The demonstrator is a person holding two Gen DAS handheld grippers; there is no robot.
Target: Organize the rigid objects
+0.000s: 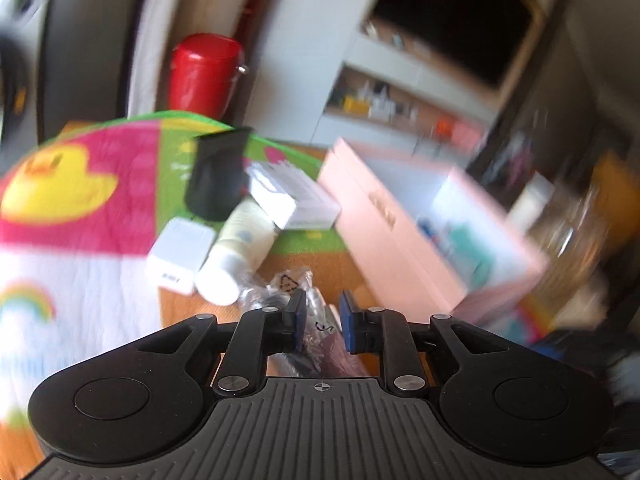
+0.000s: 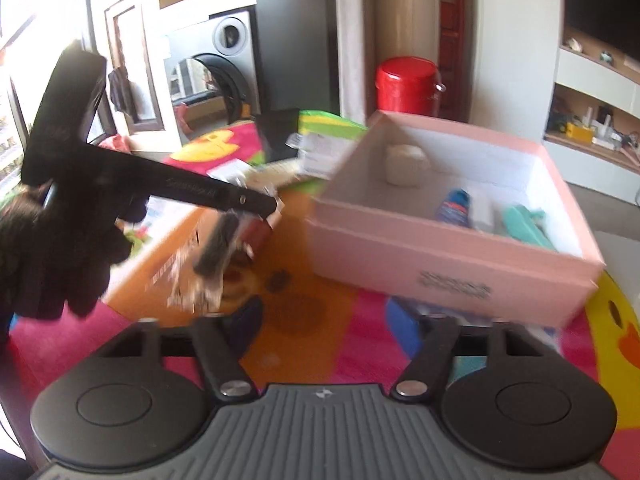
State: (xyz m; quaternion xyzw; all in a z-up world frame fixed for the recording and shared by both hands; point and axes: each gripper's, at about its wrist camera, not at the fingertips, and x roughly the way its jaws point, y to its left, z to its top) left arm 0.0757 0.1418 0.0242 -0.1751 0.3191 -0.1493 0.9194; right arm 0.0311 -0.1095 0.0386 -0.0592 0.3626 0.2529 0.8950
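My left gripper [image 1: 322, 322] is shut on a clear plastic packet holding a dark item [image 1: 316, 336]; in the right wrist view the same packet [image 2: 212, 256] hangs from it above the mat. A pink open box [image 2: 448, 248] sits to the right, also in the left wrist view [image 1: 420, 236], with a white cube [image 2: 404, 166], a blue tube [image 2: 454, 204] and a teal item [image 2: 524, 224] inside. A white bottle [image 1: 234, 256], a white adapter [image 1: 182, 256], a white carton [image 1: 292, 200] and a black pouch [image 1: 218, 176] lie on the mat. My right gripper [image 2: 340, 320] is open and empty.
A colourful duck-print play mat [image 1: 80, 184] covers the floor. A red canister [image 1: 204, 72] stands behind the pile. Shelving [image 2: 592, 128] is at the right, a speaker [image 2: 224, 68] at the back left.
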